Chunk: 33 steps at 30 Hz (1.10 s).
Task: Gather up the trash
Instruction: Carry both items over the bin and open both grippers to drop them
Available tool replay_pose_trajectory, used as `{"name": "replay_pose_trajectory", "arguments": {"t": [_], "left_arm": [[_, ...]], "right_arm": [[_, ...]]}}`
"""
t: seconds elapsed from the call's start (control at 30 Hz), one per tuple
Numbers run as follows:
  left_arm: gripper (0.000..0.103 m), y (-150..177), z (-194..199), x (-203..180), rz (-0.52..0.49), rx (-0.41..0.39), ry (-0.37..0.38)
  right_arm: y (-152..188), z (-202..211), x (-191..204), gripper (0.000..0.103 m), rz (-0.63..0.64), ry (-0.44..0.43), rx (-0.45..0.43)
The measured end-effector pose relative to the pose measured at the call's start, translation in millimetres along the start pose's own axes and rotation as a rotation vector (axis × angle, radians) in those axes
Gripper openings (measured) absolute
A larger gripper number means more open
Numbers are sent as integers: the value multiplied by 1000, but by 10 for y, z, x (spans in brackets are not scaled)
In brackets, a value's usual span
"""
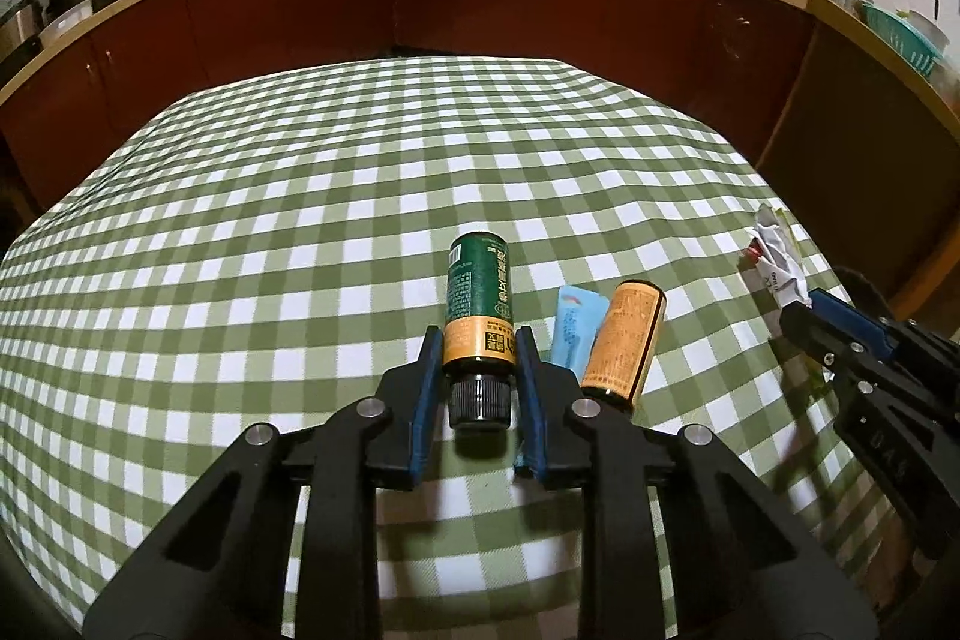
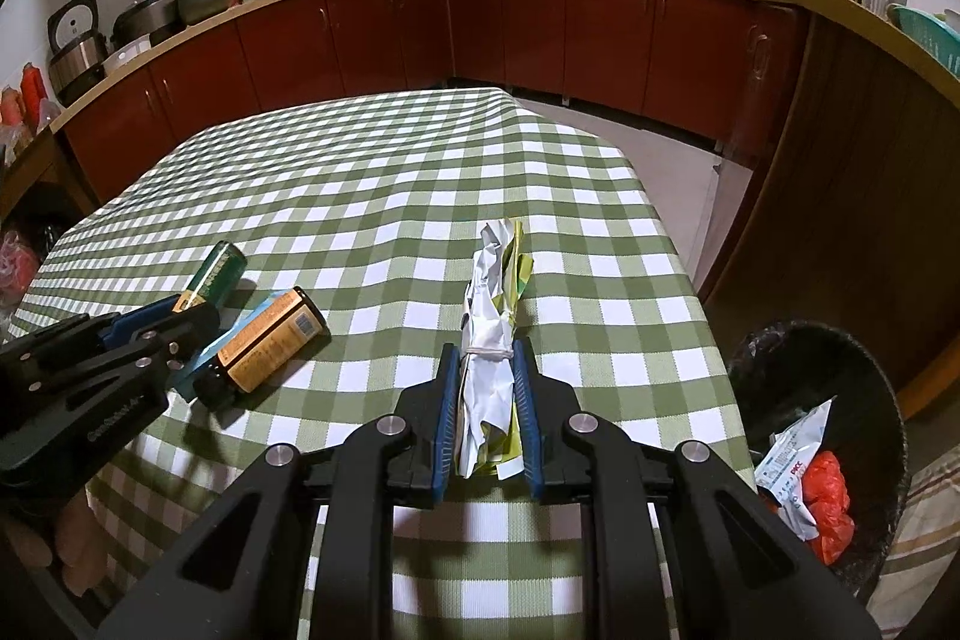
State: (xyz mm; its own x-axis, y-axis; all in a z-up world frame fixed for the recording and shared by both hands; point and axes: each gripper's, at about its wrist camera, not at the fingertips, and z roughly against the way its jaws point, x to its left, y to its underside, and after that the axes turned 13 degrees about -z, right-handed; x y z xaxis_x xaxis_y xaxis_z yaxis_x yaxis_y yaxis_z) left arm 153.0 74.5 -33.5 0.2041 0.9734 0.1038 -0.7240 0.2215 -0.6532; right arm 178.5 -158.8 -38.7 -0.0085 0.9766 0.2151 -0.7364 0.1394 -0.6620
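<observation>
Blue-padded left claw (image 1: pixel 474 340) is straddling the green bottle (image 1: pixel 477 295) at its orange lower band, just above the black cap; jaws narrow, pads looking pressed against the label on both sides, so judged a grip. Bottle is lying on its side on the checked worktop (image 1: pixel 300 232), cap toward the camera.

Right claw (image 2: pixel 486 370) is clamping a crumpled paper-and-wrapper bundle (image 2: pixel 495 304), tied by a rubber band, jaws nearly closed on it.

Places, all relative to the green bottle:
- orange bottle (image 1: pixel 624 346) lying just beside it, on its right
- blue packet (image 1: pixel 573 334) between the 2 bottles, partly under the orange one
- black bin (image 2: pixel 828 436) well apart, off the worktop's right edge, already holding a red bag and a white packet

Risks, as judged:
- grip sitting near the cap end, so the long body may be tipping down on lifting and slipping from the pads
- round glossy label may be rolling in the pads
- right pad running close to the orange bottle; a sideways swing could be knocking it rolling toward the worktop edge
- loose wrapper ends may be shedding before reaching the bin

Green bottle: dark green label, barcode, ribbed black cap, seemingly intact.
</observation>
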Motion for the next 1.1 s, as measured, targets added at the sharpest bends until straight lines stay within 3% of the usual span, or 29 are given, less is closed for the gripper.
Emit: {"name": "replay_pose_trajectory", "arguments": {"t": [0.27, 0.5, 1.1], "left_arm": [[23, 59, 282, 49, 25, -32, -32], [23, 25, 550, -169, 7, -77, -5], [23, -241, 437, -1642, -177, -142, 140]], "right_arm": [[56, 177, -103, 19, -7, -2, -28], [103, 403, -352, 19, -29, 27, -67], [199, 732, -1392, 19, -126, 184, -130]]}}
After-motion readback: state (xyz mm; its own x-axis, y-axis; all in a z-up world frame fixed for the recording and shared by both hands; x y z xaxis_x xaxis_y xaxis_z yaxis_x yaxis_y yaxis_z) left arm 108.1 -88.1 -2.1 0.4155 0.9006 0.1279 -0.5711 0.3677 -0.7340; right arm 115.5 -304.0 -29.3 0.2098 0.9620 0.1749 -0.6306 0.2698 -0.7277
